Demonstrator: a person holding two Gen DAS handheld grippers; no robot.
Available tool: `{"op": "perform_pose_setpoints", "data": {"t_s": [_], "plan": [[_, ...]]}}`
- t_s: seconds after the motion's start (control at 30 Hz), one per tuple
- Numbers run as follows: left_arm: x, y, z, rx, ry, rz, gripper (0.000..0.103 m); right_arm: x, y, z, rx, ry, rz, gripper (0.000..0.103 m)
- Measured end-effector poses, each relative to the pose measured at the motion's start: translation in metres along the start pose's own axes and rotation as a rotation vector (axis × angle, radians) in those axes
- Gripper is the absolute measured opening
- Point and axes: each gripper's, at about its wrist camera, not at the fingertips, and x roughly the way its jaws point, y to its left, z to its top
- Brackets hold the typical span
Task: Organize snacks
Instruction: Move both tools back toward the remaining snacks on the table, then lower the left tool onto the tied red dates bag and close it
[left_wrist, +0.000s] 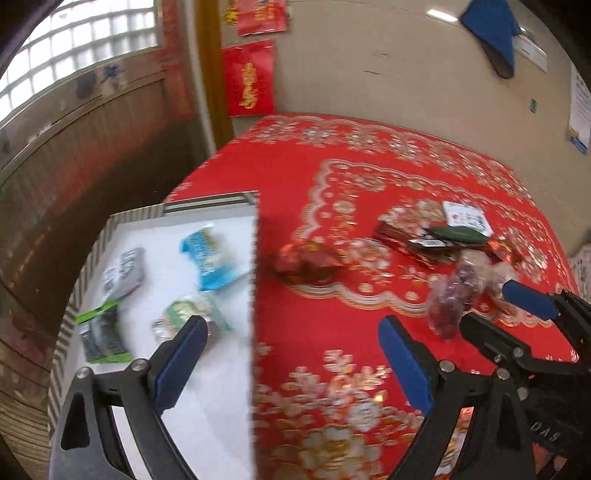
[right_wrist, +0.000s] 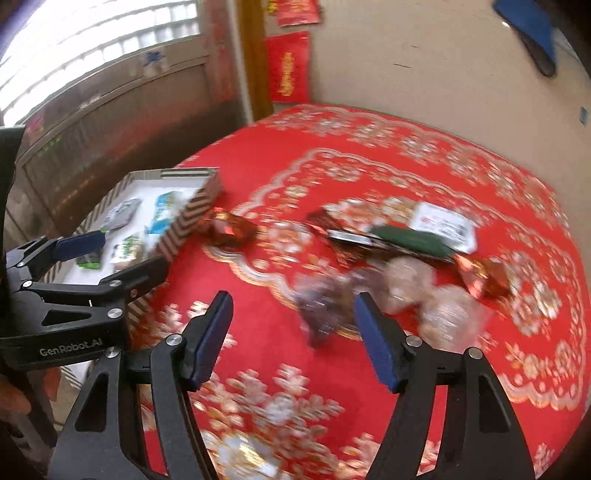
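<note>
The snacks are showing as small, bright, crinkled packets, blurred in both views. Inside the shallow box (left_wrist: 207, 210), which has a white floor and zigzag-striped walls, 4 packets are lying: a blue packet (left_wrist: 210, 258), a grey packet (left_wrist: 125, 271), a green-and-white packet (left_wrist: 188, 314) and a black packet with green trim (left_wrist: 101, 334). Just beside the box's long wall, on the red floral tablecloth (right_wrist: 332, 147), 1 red-brown foil packet (right_wrist: 231, 229) is lying alone. Well away from the box, a loose pile is sitting: a white packet (right_wrist: 441, 221), a dark green packet (right_wrist: 410, 236), a dark red packet (right_wrist: 332, 229), another red-brown foil packet (right_wrist: 487, 277) and clear bags of purple and tan pieces (right_wrist: 436, 295), their count being impossible to tell.

2 grippers are angling downward. The left gripper (left_wrist: 291, 365) is hanging over the box's long wall, 1 blue pad above the box floor and the other above the cloth, jaws spread wide with nothing between them. The right gripper (right_wrist: 293, 339) is hanging on the pile's side of the box, near the purple bag (right_wrist: 325, 306), its jaws parted and gripping nothing.
</note>
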Motion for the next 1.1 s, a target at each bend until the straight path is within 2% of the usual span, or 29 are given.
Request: {"op": "perform_pose_setpoints", "data": {"t_s": [0.27, 0.53, 0.87, 1.1], "plan": [[0.01, -0.037, 0.003, 0.027, 0.03, -0.039, 0.095, -0.022, -0.062, -0.02, 0.095, -0.003, -0.085, 0.069], [0.02, -0.065, 0.009, 0.061, 0.051, -0.056, 0.095, -0.027, -0.107, -0.039, 0.163, 0.022, -0.12, 0.069], [0.048, -0.102, 0.016, 0.138, 0.115, -0.109, 0.095, -0.021, -0.127, -0.044, 0.193, 0.033, -0.113, 0.069], [0.057, -0.122, 0.016, 0.178, 0.13, -0.136, 0.095, -0.015, -0.14, -0.043, 0.24, 0.043, -0.102, 0.069]]}}
